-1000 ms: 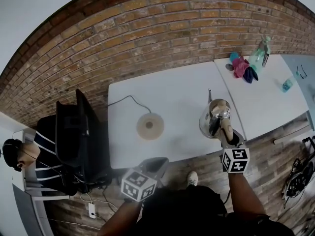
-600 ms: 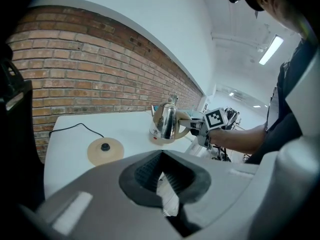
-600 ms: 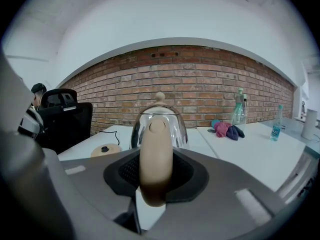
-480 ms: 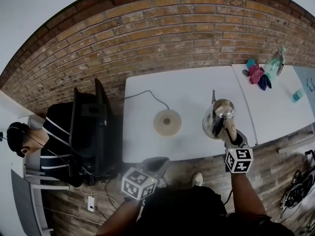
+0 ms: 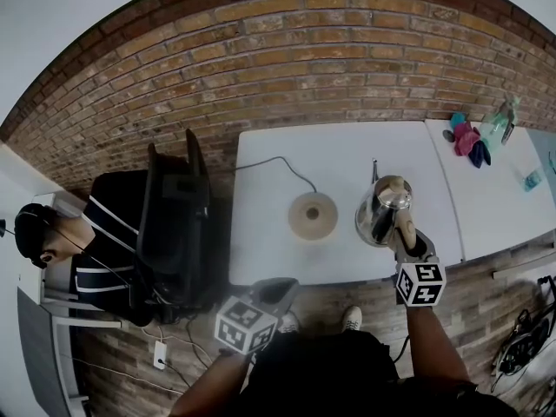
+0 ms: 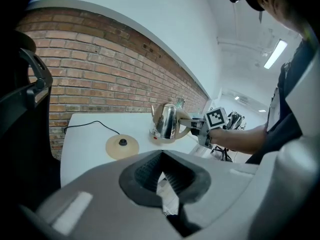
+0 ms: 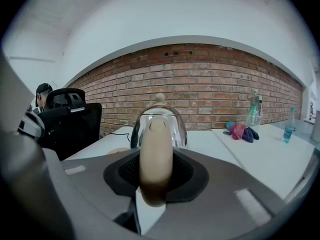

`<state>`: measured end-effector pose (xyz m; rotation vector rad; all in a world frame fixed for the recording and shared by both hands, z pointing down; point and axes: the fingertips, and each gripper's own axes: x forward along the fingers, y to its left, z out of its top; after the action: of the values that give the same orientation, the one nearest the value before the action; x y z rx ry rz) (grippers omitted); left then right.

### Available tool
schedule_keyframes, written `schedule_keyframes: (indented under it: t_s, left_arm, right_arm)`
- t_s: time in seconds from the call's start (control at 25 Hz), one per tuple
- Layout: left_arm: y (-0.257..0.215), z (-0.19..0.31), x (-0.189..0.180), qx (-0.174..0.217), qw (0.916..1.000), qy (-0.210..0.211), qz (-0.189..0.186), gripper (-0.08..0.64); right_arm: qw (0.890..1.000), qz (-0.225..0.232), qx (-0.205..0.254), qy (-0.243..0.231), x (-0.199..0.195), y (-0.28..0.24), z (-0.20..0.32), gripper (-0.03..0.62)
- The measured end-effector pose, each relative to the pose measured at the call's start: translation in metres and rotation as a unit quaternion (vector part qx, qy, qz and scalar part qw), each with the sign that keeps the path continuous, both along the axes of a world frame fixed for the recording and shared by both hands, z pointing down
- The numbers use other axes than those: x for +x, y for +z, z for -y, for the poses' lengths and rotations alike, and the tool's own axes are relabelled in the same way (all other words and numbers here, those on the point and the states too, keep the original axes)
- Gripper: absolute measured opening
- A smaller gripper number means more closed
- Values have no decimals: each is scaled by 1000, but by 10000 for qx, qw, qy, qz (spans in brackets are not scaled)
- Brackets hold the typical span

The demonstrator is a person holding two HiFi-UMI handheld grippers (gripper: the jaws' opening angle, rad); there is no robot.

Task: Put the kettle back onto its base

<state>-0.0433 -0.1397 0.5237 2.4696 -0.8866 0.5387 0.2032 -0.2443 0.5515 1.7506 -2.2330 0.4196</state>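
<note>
A shiny steel kettle (image 5: pixel 380 210) with a tan handle (image 7: pixel 155 154) hangs over the white table (image 5: pixel 347 159), a short way right of its round tan base (image 5: pixel 313 215). My right gripper (image 5: pixel 405 235) is shut on that handle from the near side. In the right gripper view the handle fills the gap between the pads and the kettle body (image 7: pixel 177 126) stands upright behind it. My left gripper (image 5: pixel 275 286) is off the table's near edge, shut and holding nothing. The left gripper view shows the base (image 6: pixel 122 146), the kettle (image 6: pixel 166 121) and the right gripper (image 6: pixel 200 127).
A black cord (image 5: pixel 278 163) runs from the base to the table's back left. A person (image 5: pixel 82 250) sits by a black office chair (image 5: pixel 178 224) at the left. A second table (image 5: pixel 499 194) on the right carries cloths (image 5: pixel 469 139) and bottles (image 5: pixel 502 118). A brick wall stands behind.
The kettle in my right gripper has moved left, closing much of the gap to the base. The left gripper has travelled along with me and stays off the table edge.
</note>
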Motion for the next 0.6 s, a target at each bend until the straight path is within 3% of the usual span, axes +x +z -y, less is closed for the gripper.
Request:
schedule_keyframes:
  t_s: [0.6]
  left_arm:
    - [4, 10, -39, -39, 9997, -216, -90, 1]
  right_arm:
    - [9991, -11, 5, -421, -65, -4, 28, 117]
